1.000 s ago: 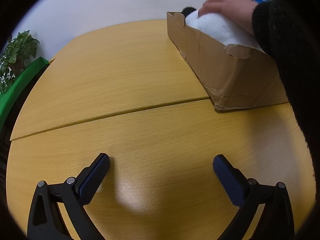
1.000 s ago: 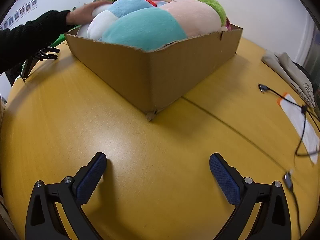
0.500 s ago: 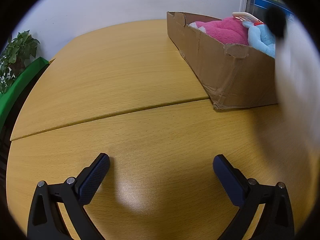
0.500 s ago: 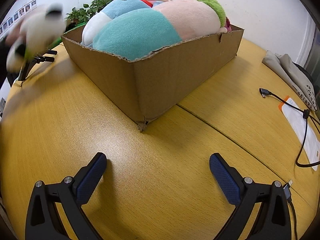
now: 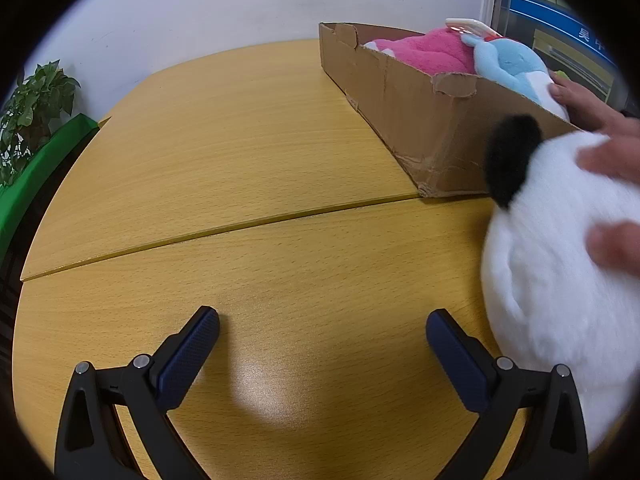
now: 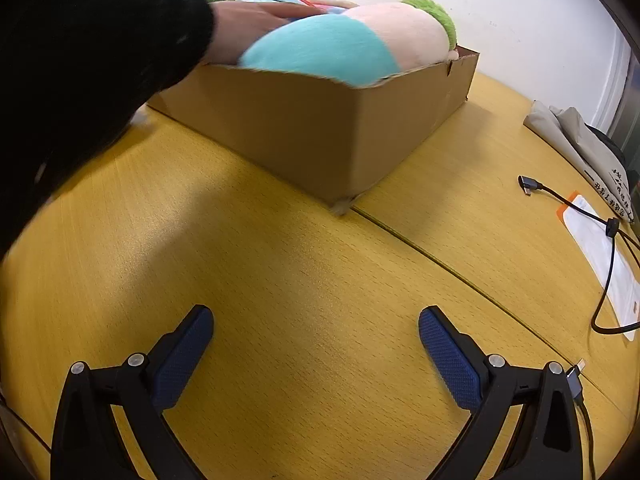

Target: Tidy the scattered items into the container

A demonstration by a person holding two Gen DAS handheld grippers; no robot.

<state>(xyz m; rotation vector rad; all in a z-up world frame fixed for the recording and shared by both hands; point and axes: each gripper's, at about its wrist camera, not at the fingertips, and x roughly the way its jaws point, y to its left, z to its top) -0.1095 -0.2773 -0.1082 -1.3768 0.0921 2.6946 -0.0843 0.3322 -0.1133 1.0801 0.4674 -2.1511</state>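
A cardboard box point(image 5: 404, 96) stands on the yellow wooden table point(image 5: 240, 152) and holds a pink plush point(image 5: 424, 50) and a light blue plush point(image 5: 508, 66). A white plush with a black ear point(image 5: 560, 264) rests on the table right of my left gripper point(image 5: 322, 334), with a person's fingers point(image 5: 612, 160) on it. The left gripper is open and holds nothing. In the right wrist view the box point(image 6: 320, 128) carries a teal and peach plush point(image 6: 344, 46); a hand point(image 6: 244, 28) in a black sleeve point(image 6: 80, 80) reaches into it. My right gripper point(image 6: 316, 334) is open above bare table.
A potted plant point(image 5: 32, 108) and a green ledge point(image 5: 40, 168) lie off the table's left edge. On the right, a black cable point(image 6: 600, 224), a white packet with an orange corner point(image 6: 600, 252) and a folded grey cloth point(image 6: 580, 148) lie on the table.
The white plush was lifted out of the box by hand and now sits on the table beside my left gripper. A sleeved arm has come over the box. Both grippers stayed put.
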